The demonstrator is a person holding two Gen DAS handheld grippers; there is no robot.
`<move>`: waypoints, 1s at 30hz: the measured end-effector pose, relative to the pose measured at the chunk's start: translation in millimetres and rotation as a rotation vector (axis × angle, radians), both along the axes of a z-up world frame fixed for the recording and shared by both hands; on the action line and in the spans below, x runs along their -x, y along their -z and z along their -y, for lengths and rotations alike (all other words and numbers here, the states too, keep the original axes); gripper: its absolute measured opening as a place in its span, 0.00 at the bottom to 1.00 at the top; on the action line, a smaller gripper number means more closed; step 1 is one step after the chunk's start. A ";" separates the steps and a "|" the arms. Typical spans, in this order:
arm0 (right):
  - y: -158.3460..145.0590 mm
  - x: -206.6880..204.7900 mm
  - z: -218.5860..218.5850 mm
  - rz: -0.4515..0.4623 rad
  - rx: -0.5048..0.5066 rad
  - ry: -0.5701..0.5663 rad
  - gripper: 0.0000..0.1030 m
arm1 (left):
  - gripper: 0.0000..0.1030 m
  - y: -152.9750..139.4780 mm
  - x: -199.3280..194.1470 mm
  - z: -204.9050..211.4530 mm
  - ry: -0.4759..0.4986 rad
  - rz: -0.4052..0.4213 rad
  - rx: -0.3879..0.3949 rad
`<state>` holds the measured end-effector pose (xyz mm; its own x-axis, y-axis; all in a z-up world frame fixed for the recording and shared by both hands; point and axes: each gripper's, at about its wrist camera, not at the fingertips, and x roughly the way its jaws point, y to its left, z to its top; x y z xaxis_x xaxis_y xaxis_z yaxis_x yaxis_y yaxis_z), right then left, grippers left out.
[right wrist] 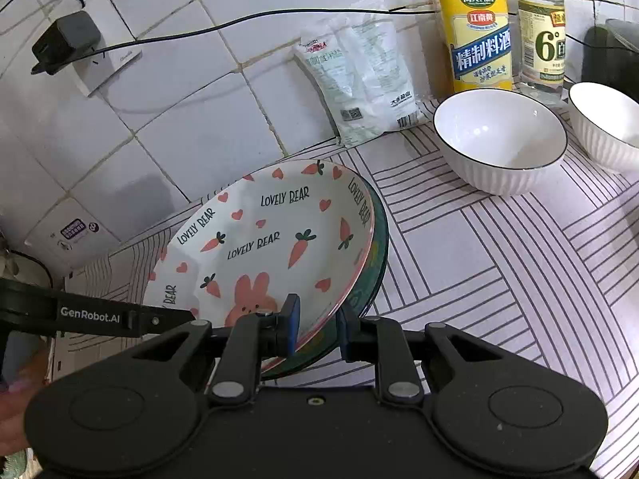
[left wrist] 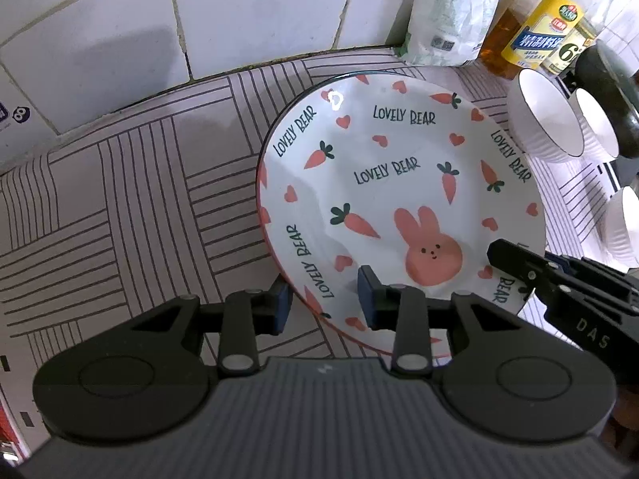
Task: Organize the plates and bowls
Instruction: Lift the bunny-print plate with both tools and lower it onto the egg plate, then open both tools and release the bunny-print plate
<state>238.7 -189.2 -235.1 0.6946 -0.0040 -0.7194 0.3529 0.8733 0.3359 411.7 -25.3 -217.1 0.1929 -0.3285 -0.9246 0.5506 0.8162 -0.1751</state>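
A white rabbit-and-carrot plate [left wrist: 399, 183] marked "LOVELY BEAR" lies on a dark green plate [right wrist: 379, 247] on the striped counter. My left gripper [left wrist: 323, 303] is open, its fingers on either side of the plate's near-left rim. My right gripper [right wrist: 317, 327] is open too, its fingers straddling the near-right rims of both plates; it also shows in the left wrist view [left wrist: 515, 263]. The left gripper shows in the right wrist view [right wrist: 187, 316] at the plate's left edge. Two white ribbed bowls [right wrist: 499, 139] [right wrist: 611, 123] stand behind right.
A white salt bag [right wrist: 363, 76], a yellow-labelled cooking wine bottle [right wrist: 475, 28] and a vinegar bottle [right wrist: 543, 28] stand against the tiled wall. A third white bowl [left wrist: 625, 227] sits at the right. A plugged-in charger [right wrist: 66, 42] and its cable hang on the wall.
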 end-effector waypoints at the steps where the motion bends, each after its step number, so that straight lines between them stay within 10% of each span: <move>1: -0.6 -2.2 -0.5 -0.010 0.008 -0.006 0.23 | 0.33 -0.6 -0.5 0.2 0.000 -0.002 -0.004; 19: -11.4 -37.1 -23.0 -0.274 0.188 -0.025 0.33 | 0.33 -4.7 4.6 16.3 0.037 -0.063 -0.097; 30: -6.7 -14.7 -26.4 -0.173 0.229 -0.035 0.35 | 0.31 -17.6 30.4 8.0 0.021 0.007 -0.073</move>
